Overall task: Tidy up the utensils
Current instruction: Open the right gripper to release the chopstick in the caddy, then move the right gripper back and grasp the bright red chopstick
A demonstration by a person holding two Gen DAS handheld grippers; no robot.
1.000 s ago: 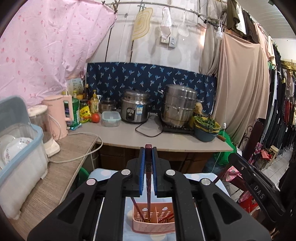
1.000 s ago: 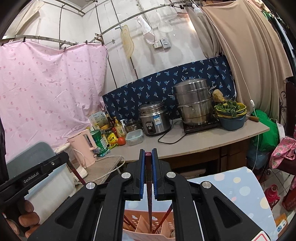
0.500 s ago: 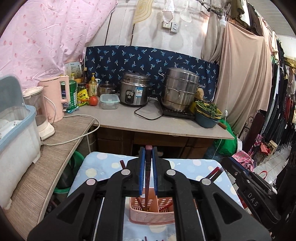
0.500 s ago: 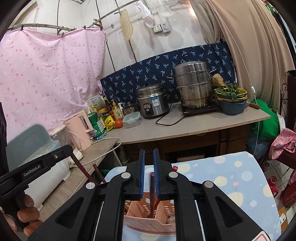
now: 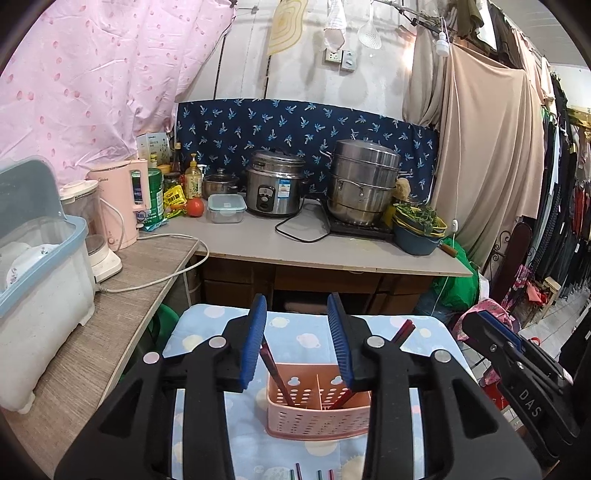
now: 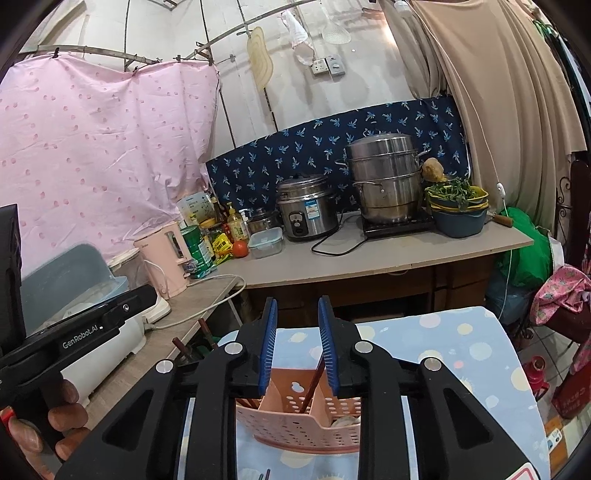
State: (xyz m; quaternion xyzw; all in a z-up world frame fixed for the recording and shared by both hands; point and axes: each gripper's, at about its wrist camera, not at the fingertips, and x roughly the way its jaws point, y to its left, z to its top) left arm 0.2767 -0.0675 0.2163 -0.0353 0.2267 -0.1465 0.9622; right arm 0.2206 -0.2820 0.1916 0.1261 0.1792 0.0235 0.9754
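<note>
Pink sheet (image 5: 92,85), wooden counter (image 5: 317,251), perhaps whitewashed wall (image 6: 166,33).

At 12 o'clock we see a rice cooker (image 5: 275,192) beside a steamer pot (image 5: 362,184) on the counter (image 5: 258,243). At 10 o'clock stands 1 pink kettle (image 5: 122,199), with a tomato (image 5: 195,207) just beside a lidded box (image 5: 226,207).

Both views are evenly and fairly brightly lit by soft, diffuse light, with only faint shadows under the counter (image 5: 295,254) at mid-frame. A lit bulb (image 5: 442,44) at the upper right of the left view glows without strong glare. Fisheye distortion bends lines toward the rim, and the corners fall to black vignette. Focus is sharp throughout, without motion blur
</note>
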